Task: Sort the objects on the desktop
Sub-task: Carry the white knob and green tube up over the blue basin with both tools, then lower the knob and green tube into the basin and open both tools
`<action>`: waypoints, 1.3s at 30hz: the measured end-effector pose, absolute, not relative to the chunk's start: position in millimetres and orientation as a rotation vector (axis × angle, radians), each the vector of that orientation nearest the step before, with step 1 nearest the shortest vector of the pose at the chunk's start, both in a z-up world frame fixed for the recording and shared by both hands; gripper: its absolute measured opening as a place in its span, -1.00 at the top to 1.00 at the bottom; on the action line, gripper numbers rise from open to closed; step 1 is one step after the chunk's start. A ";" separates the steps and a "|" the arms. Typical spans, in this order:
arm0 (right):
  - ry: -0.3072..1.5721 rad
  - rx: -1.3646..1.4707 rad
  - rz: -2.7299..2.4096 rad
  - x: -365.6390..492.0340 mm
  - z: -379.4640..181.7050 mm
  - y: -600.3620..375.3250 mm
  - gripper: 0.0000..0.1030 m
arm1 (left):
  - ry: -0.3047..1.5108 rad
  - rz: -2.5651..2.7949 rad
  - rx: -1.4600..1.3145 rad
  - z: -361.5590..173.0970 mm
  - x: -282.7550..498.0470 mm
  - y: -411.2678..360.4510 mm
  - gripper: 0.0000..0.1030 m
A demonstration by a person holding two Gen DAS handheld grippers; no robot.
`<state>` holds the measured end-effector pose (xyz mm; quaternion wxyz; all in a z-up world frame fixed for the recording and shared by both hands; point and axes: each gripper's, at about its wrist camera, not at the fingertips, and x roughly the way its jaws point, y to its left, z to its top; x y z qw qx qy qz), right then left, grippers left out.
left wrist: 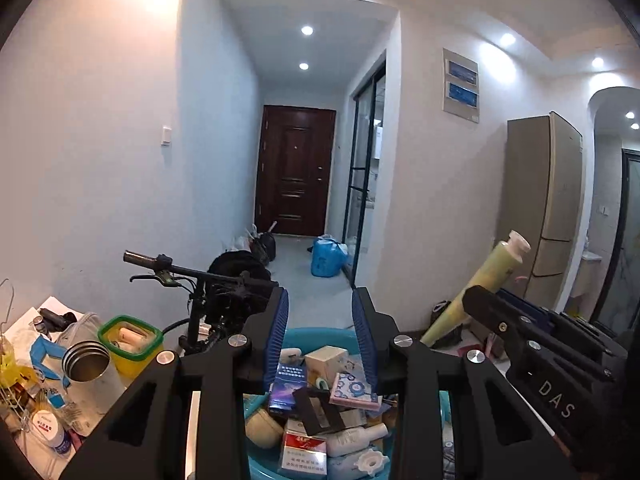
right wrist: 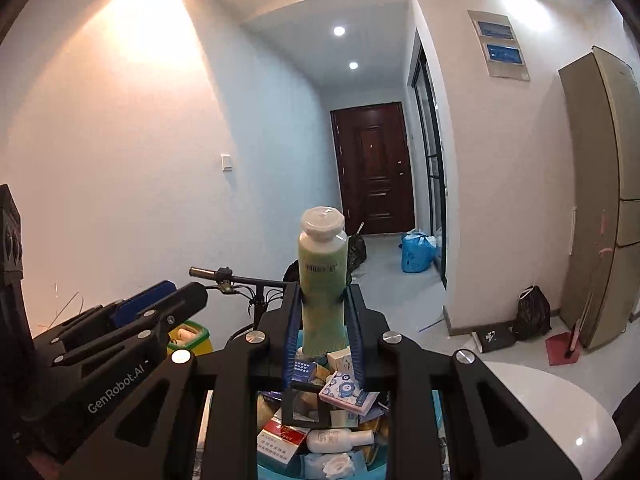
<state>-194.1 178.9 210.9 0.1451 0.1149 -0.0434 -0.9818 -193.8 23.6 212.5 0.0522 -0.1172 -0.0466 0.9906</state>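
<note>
Bench [left wrist: 24, 332]: cluttered surface at lower left of the left wrist view; it carries a steel cup [left wrist: 86, 362], a green-rimmed yellow box [left wrist: 132, 342], a white jar and papers.
Blue basin [left wrist: 316, 336]: low centre of both views, under both grippers, heaped with small packets, cartons, a red cigarette pack [left wrist: 302, 450] and a white bottle [right wrist: 340, 439].
Right gripper [right wrist: 322, 300]: centre of the right wrist view, above the basin; its fingers [right wrist: 293, 320] are clamped on the lower part of the green tube. In the left wrist view it enters from the right edge.
Green tube [right wrist: 323, 280]: upright between the right fingers, white cap on top, its crimped end reaching down toward the basin's contents. In the left wrist view it slants up to the right at middle right [left wrist: 486, 276].
Left gripper [left wrist: 320, 316]: centre of the left wrist view, over the basin; fingers [left wrist: 280, 320] apart, with nothing between them.
Blue-patterned tissue pack [left wrist: 354, 390]: lies on top of the heap, right of centre in the basin.
</note>
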 end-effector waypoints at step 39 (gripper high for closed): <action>-0.201 1.002 -2.595 -296.1 97.9 167.1 0.59 | -0.143 2.959 -1.040 91.2 -336.6 12.9 0.31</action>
